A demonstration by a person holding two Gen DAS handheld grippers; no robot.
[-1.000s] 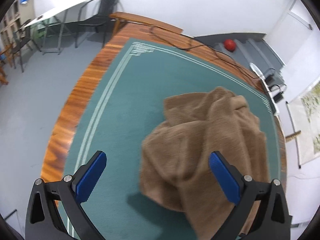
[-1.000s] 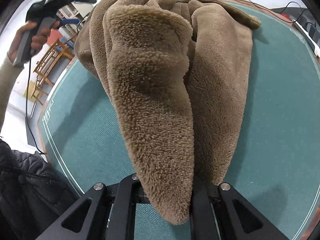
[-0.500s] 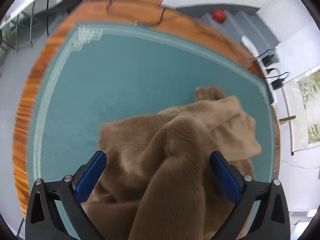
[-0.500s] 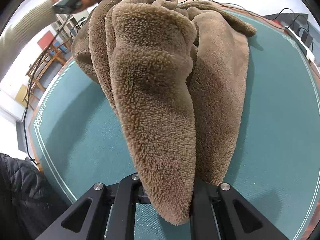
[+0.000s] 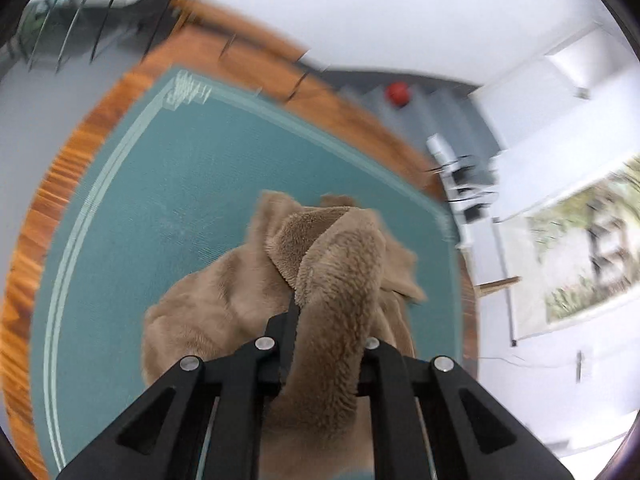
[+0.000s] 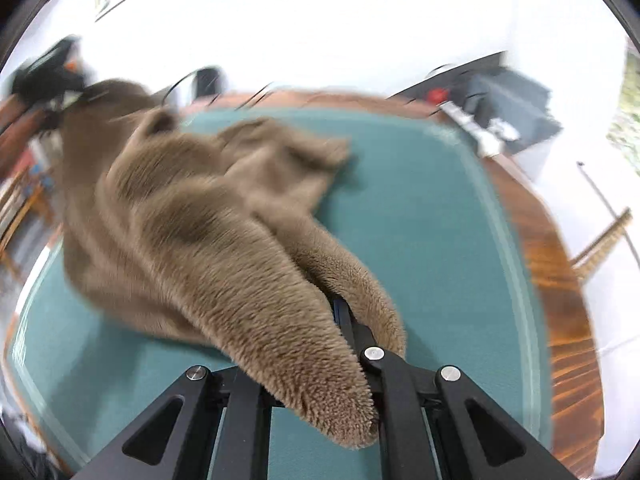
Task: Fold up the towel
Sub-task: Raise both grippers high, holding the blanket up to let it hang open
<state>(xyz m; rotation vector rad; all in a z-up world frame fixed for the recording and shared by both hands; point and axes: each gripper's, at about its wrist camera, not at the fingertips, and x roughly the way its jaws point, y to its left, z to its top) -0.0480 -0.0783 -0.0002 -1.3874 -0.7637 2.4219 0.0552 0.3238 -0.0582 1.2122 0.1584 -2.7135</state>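
A fluffy brown towel [image 5: 224, 300] lies bunched on the green table mat [image 5: 168, 184]. My left gripper [image 5: 320, 320] is shut on a fold of it, and the cloth drapes over the jaws and hides the pads. In the right wrist view the same towel [image 6: 192, 208] stretches from the far left toward me, and my right gripper [image 6: 336, 320] is shut on another part of it, with a flap hanging over the left jaw. The other gripper [image 6: 48, 76] shows blurred at the far left end of the towel.
The mat covers a round wooden table [image 5: 52, 184] with its rim bare all round. A red ball [image 5: 397, 92], cables and a white power strip [image 5: 440, 152] lie beyond the far edge. Chairs [image 5: 120, 12] stand at the back left. Both views are motion-blurred.
My left gripper came down from open above the towel and shut on a fold. The right gripper swung round with the towel, which now spreads lower across the mat.
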